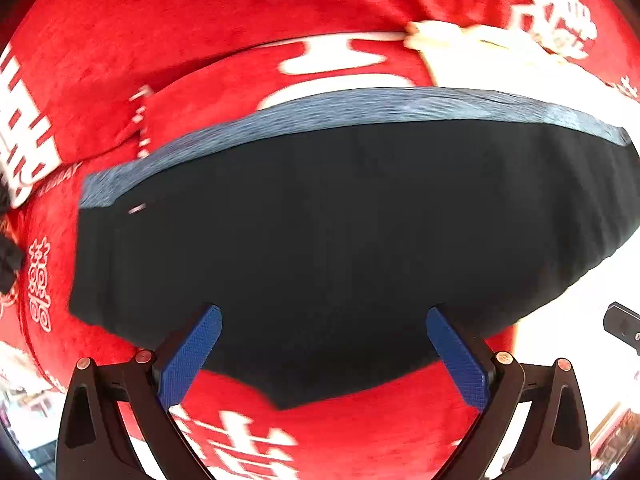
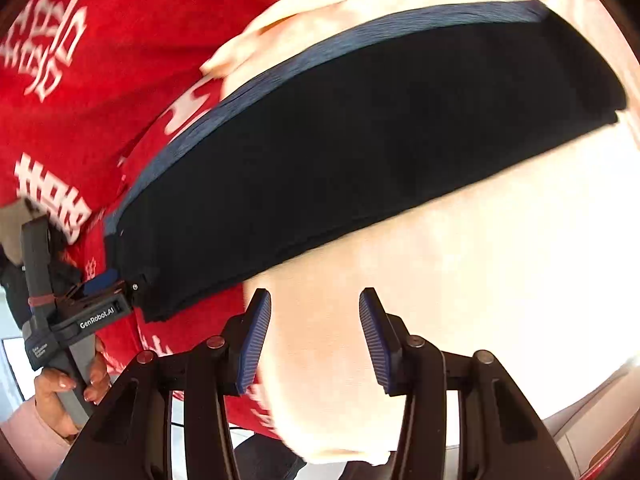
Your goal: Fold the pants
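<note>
Folded black pants (image 1: 340, 220) lie on a red blanket (image 1: 200, 20). The left gripper (image 1: 324, 316) hovers spread wide above their near edge, apparently not touching. The right gripper (image 2: 315, 298) gapes empty over cream cloth (image 2: 480, 280).

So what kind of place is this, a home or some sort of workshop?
Most likely a home, probably a bed. Dark pants with a blue waistband lie on a plush red blanket with white characters, beside a cream cloth. Little of the room itself shows.

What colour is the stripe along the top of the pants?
Greyish blue waistband on black pants; left wrist view shows it best.
</note>
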Demonstrator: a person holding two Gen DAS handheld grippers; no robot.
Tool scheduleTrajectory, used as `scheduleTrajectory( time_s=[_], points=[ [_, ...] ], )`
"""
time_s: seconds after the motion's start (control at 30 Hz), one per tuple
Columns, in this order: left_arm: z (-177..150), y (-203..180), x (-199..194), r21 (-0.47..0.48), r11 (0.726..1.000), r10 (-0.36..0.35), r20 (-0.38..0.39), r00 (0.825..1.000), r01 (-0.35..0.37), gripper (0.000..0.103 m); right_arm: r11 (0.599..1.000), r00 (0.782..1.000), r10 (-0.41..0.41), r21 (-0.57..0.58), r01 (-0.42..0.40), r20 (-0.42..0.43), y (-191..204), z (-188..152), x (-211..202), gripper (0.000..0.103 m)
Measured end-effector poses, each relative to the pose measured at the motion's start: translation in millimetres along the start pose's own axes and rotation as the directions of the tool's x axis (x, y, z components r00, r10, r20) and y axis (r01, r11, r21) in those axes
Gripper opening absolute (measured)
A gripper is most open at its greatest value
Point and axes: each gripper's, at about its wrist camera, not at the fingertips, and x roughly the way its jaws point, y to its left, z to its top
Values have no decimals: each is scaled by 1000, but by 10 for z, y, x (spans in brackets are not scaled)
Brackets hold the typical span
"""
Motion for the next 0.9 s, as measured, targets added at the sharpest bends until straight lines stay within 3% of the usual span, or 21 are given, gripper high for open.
scheduleTrajectory(
  time_s=[0.33,0.63,0.67,0.7,0.73,0.83,0.9],
  points=[
    [328,-1173,-38,83,996,-30,1,1000,29,103,989,996,-10,149,-3,88,-1099,293,-413,50],
    [561,-2106,71,117,993,-25,15,1000,23,103,915,973,24,388,-115,231,-2108,698,-632,49],
    [573,-2157,100,114,993,-19,12,1000,18,103,903,966,40,405,-145,256,-2197,759,-646,45],
    [581,-2187,113,109,994,-16,14,1000,14,103,893,960,55,416,-170,275,-2247,805,-654,20],
    [587,-2207,114,104,994,-14,18,1000,12,103,885,956,70,424,-191,284,-2281,853,-668,11],
    [589,-2225,118,97,995,-7,20,1000,5,103,885,944,106,403,-233,312,-2291,937,-736,10],
    [570,-2224,136,93,996,-11,21,1000,9,103,901,953,73,390,-190,295,-2286,945,-728,10]
  ],
)
